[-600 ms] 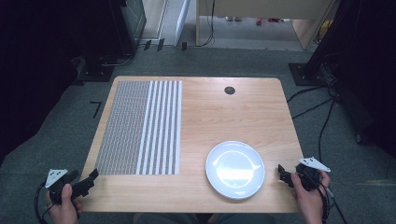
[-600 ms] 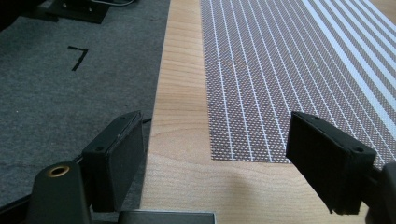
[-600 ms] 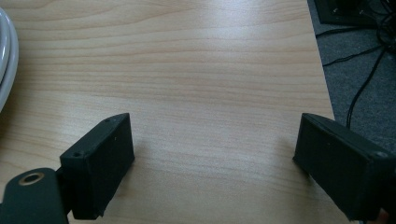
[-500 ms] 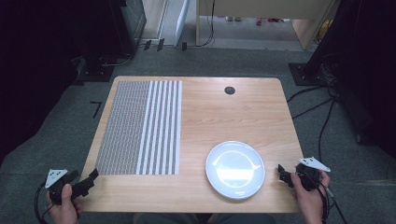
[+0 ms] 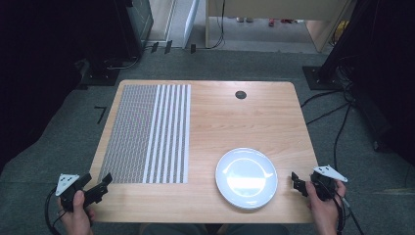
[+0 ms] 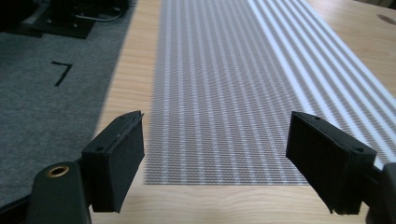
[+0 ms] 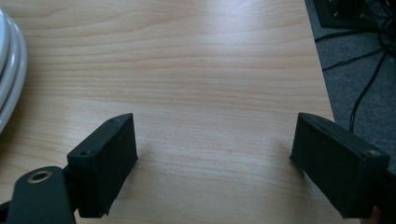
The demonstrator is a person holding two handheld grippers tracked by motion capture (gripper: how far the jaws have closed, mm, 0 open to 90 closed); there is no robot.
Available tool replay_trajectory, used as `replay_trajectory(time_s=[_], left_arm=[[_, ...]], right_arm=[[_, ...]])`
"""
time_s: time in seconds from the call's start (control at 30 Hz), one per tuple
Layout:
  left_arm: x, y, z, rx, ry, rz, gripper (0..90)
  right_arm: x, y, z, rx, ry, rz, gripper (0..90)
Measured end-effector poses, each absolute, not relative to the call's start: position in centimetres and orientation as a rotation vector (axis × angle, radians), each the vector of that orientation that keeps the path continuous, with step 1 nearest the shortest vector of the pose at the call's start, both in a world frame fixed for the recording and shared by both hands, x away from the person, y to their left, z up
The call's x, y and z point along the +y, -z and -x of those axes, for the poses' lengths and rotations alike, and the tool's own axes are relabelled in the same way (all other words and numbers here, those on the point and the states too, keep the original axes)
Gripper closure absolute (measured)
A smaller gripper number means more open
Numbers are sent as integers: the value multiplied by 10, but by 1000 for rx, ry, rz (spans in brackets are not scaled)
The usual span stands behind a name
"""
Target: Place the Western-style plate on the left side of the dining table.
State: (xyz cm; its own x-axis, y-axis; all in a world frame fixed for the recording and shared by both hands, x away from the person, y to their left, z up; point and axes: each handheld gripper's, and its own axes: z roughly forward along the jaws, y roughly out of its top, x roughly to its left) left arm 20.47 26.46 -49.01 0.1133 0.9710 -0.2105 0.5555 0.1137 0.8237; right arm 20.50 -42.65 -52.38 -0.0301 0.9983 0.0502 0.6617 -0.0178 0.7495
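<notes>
From the high view, a wooden table (image 5: 244, 122) stands on grey carpet. A woven placemat (image 5: 147, 133), finely patterned on one half and white-striped on the other, covers the table's left part, reaching from near the far edge to near the near edge. A white plate (image 5: 246, 177) sits empty toward the near right corner, close to the near edge. A small dark round grommet (image 5: 240, 95) is set in the tabletop near the far edge. The left gripper (image 5: 100, 187), held in a hand (image 5: 76, 218), sits at the near left corner, its jaws pointing over the table edge toward the placemat's near corner. The right gripper (image 5: 297, 182), held in the other hand (image 5: 323, 213), sits at the near right corner, just beside the plate's right rim.

In the left gripper view, the left gripper (image 6: 217, 154) has its jaws spread wide with nothing between them, above the placemat's (image 6: 233, 93) near edge.

In the right gripper view, the right gripper (image 7: 215, 158) is likewise spread wide and holds nothing, over bare wood; the plate's (image 7: 9, 79) rim shows at the left edge.
</notes>
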Motion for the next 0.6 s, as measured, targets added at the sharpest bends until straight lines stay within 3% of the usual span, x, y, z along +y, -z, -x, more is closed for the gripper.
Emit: replay_trajectory(time_s=[0.6], left_arm=[[215, 483, -213, 1466, -563, -1642, 190]], right_arm=[[-412, 506, -209, 1741, -930, -1714, 145]])
